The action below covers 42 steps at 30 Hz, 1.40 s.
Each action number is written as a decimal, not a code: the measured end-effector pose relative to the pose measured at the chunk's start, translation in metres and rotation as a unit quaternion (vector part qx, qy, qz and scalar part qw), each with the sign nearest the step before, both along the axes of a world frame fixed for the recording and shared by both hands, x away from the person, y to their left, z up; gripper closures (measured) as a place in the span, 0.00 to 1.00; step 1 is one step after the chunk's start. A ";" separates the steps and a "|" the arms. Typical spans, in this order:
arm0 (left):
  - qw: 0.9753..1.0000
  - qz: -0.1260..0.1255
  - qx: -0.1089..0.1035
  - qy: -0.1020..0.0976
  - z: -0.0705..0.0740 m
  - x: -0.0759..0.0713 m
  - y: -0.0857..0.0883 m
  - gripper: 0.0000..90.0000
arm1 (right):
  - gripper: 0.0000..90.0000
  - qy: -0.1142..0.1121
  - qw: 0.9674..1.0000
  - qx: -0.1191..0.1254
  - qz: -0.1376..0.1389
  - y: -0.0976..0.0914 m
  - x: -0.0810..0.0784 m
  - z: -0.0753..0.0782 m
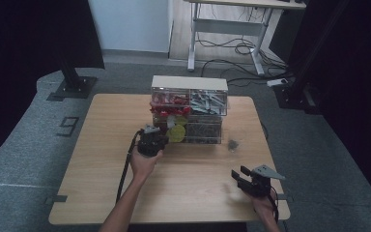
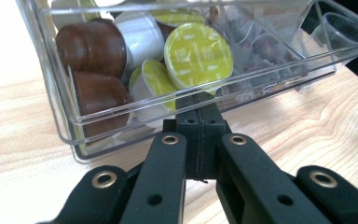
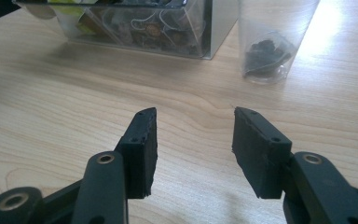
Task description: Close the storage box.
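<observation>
Black jaws of my left gripper [image 2: 200,119] are pressed together at the front edge of the clear drawer [image 2: 121,119]; I cannot tell if they pinch its lip or only touch it. From the high view, the left gripper [image 1: 150,140] stands at the lower left drawer of the clear organizer [image 1: 189,108], which sits at the far middle of the surface [image 1: 101,169].

This drawer is pulled out toward me, its long axis running from the organizer to the gripper, its open top facing up. Inside it I see coffee capsules: brown ones [image 2: 93,49] at the left, a white one [image 2: 137,37] beside them, and ones with yellow-green lids [image 2: 198,56] in the middle. Further right in the drawer are clear sachets [image 2: 265,42] with dark content.

Upper drawers hold red pieces [image 1: 169,102] at the left and grey pieces [image 1: 207,100] at the right.

At the right, a small clear cup [image 3: 272,39] with a dark sachet inside stands upright, just beside the organizer. My right gripper [image 3: 193,135] hovers near the front right edge, its jaws spread and nothing between them.

Pale wood is the surface; around it is grey carpet, and a white desk [image 1: 232,19] with cables stands behind.
</observation>
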<state>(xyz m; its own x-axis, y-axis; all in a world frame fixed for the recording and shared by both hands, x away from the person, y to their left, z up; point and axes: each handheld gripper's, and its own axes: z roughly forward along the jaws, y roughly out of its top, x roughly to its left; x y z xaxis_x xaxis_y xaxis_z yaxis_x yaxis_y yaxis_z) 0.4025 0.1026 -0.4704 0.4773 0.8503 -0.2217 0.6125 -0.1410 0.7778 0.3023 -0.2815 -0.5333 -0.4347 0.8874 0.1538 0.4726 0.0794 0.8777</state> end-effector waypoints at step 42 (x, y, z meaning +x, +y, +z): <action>1.000 -0.004 0.001 0.025 -0.027 -0.004 0.007 1.00 | 0.56 0.004 1.000 -0.010 0.003 0.002 0.001 -0.005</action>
